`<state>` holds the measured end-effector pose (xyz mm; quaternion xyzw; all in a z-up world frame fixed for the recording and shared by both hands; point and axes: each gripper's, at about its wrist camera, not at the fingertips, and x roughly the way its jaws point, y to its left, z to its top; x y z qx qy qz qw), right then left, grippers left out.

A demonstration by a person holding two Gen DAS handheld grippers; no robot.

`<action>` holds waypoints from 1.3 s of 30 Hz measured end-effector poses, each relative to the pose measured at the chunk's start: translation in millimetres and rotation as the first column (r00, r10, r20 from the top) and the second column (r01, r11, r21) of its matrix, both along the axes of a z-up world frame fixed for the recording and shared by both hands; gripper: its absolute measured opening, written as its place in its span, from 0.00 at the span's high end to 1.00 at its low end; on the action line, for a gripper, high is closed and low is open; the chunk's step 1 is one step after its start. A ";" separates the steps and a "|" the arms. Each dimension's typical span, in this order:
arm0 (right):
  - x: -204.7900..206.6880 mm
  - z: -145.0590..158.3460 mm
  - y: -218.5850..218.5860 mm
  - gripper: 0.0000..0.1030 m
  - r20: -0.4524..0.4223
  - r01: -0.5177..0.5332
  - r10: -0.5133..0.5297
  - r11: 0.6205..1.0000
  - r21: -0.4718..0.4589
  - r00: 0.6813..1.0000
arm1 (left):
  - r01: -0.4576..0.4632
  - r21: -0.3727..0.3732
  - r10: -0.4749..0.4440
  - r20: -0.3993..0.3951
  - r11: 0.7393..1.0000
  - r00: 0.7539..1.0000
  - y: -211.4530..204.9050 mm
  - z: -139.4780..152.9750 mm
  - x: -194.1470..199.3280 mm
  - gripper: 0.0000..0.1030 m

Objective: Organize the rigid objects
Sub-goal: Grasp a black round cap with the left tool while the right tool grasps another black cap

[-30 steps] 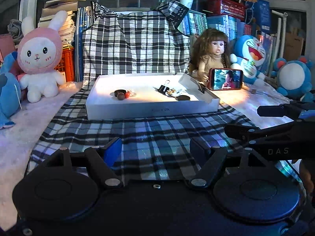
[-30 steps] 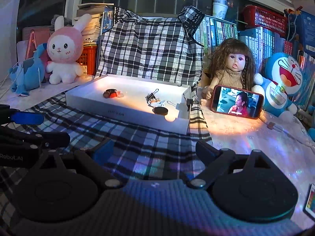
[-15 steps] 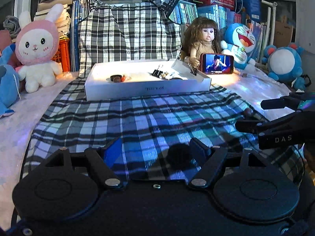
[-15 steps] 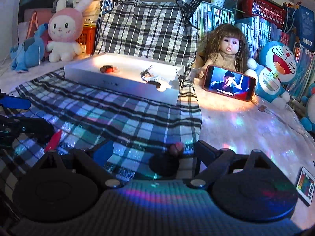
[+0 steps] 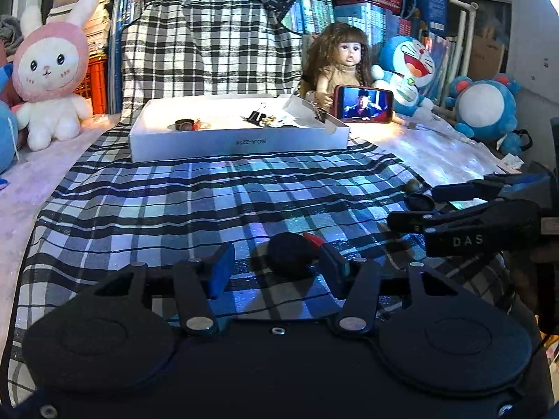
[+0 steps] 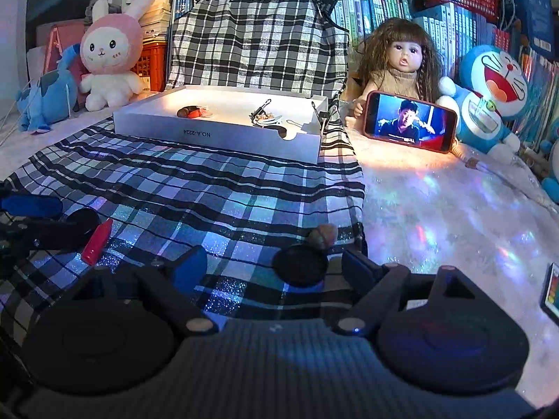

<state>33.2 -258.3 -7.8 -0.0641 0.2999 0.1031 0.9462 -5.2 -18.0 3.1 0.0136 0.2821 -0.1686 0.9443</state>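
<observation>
Meanwhile both grippers had dropped short of the white tray [image 5: 241, 141]: left gripper [image 5: 276, 267] narrowing, spread, around a black disc [image 5: 288, 253]; right gripper [image 6: 274, 267] spread around another disc [image 6: 300, 265].

Both your rigs are chunky matte black: two big round discs on each body, linkage arms with silver pivot screws, blue pads on the fingers. Your left gripper [image 5: 276, 265] has a small screw dead centre on its housing. Your right gripper [image 6: 272, 267] has a ribbed top, and from the other camera its side reads "DAS" in pale letters.
</observation>
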 end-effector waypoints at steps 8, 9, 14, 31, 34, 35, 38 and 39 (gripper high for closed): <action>-0.3 -1.7 -2.3 0.18 -0.006 0.018 -0.018 1.000 0.023 1.000 | -0.004 0.014 0.004 -0.002 1.000 1.000 -9.5 -5.8 2.6 0.54; -0.3 -1.8 -2.4 0.18 -0.006 0.019 -0.019 0.999 0.025 1.000 | -0.007 0.011 0.007 -0.003 1.000 1.000 -9.6 -6.4 3.2 0.54; 0.5 -1.5 -4.2 0.26 0.003 0.062 -0.062 0.997 0.046 0.998 | -0.024 -0.008 0.024 0.002 1.000 1.000 -7.8 -7.7 4.6 0.64; -4.6 2.4 -2.9 0.64 0.021 0.104 -0.106 0.992 0.071 0.994 | -0.057 -0.035 0.057 0.013 0.998 0.998 -4.7 -4.0 5.8 0.71; -6.3 4.9 -1.2 0.64 0.029 0.100 -0.102 0.992 0.075 0.994 | -0.066 -0.038 0.067 0.014 0.997 0.998 -3.4 -1.1 6.8 0.71; -6.6 5.8 -0.7 0.64 0.031 0.098 -0.100 0.992 0.076 0.994 | -0.071 -0.038 0.071 0.013 0.997 0.997 -3.2 -0.3 7.4 0.71; -6.6 7.9 0.6 0.64 0.033 0.091 -0.094 0.992 0.082 0.995 | -0.090 -0.038 0.090 -0.001 0.995 0.996 -2.1 1.1 10.2 0.71; -6.3 8.5 1.2 0.64 0.034 0.089 -0.092 0.992 0.085 0.995 | -0.102 -0.033 0.102 -0.006 0.994 0.995 -2.3 1.1 11.3 0.71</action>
